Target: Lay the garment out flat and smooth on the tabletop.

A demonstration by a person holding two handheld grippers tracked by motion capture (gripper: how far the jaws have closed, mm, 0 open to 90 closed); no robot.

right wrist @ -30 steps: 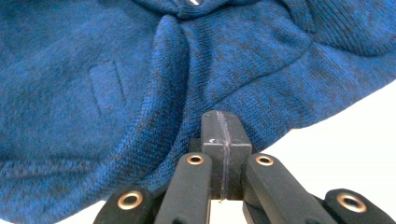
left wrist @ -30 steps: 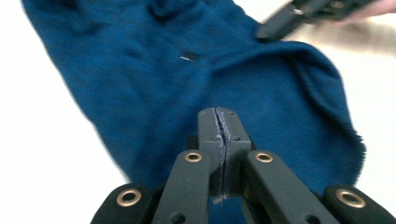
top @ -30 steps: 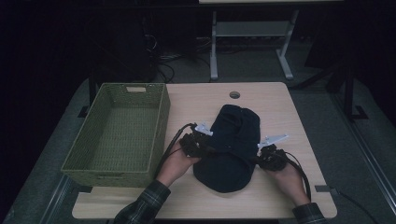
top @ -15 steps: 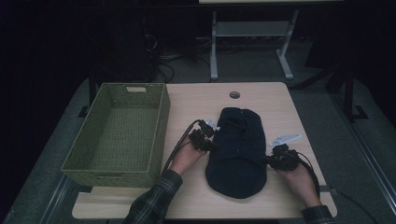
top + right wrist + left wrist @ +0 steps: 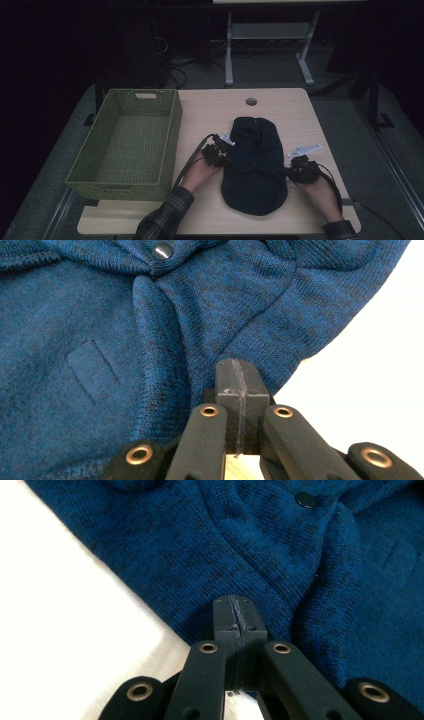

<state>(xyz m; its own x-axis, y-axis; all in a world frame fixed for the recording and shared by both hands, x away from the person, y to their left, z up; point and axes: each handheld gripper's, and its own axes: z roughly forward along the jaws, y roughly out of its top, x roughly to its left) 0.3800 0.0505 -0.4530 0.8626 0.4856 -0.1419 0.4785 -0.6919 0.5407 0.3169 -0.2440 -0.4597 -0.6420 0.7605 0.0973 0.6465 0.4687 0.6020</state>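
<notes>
Both hand-held grippers, left [image 5: 223,154] and right [image 5: 296,169], are closed at the folded sweater's [image 5: 255,165] edges; the basket [image 5: 127,142] is empty, so packing remains.

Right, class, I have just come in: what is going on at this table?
A person works on a dark blue knitted garment lying folded on a wooden table. The left gripper and the right gripper, both shut, sit at its two side edges. A green woven basket stands beside it.
</notes>
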